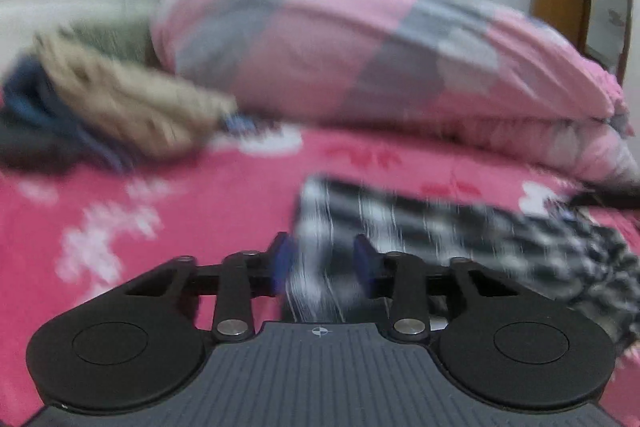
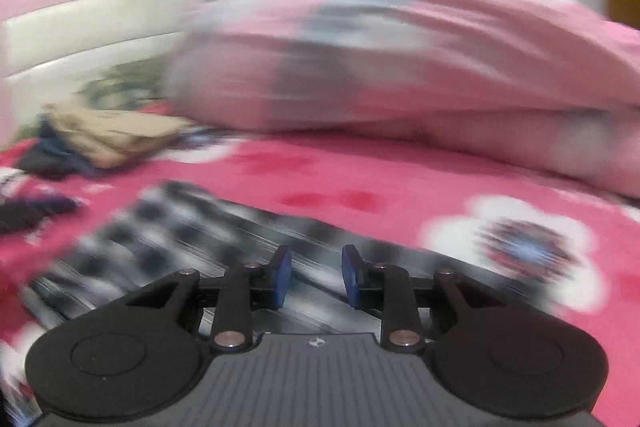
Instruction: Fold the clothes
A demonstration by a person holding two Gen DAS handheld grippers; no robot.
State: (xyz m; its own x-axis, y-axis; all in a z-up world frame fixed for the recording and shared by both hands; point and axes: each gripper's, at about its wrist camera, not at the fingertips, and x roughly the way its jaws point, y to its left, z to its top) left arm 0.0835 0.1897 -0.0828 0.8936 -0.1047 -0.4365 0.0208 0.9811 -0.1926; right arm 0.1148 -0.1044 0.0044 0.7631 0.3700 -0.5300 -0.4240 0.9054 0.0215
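Left tongs (image 1: 325,261) parted, checked garment (image 1: 440,239) fabric between blue pads (image 1: 280,259), over pink bedsheet (image 1: 200,195); heavy blur.

Garment (image 1: 440,227) black-and-white checked; bedsheet (image 2: 360,175) hot pink, white flowers; quilt (image 1: 340,39) pink, grey patches.

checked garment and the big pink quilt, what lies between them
Only bare bedsheet lies between the checked garment and the quilt; both wrist views show it.

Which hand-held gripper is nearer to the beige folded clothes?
Left. The left hand-held gripper sits at the checked garment's end toward the beige clothes; the right hand-held gripper is further along.
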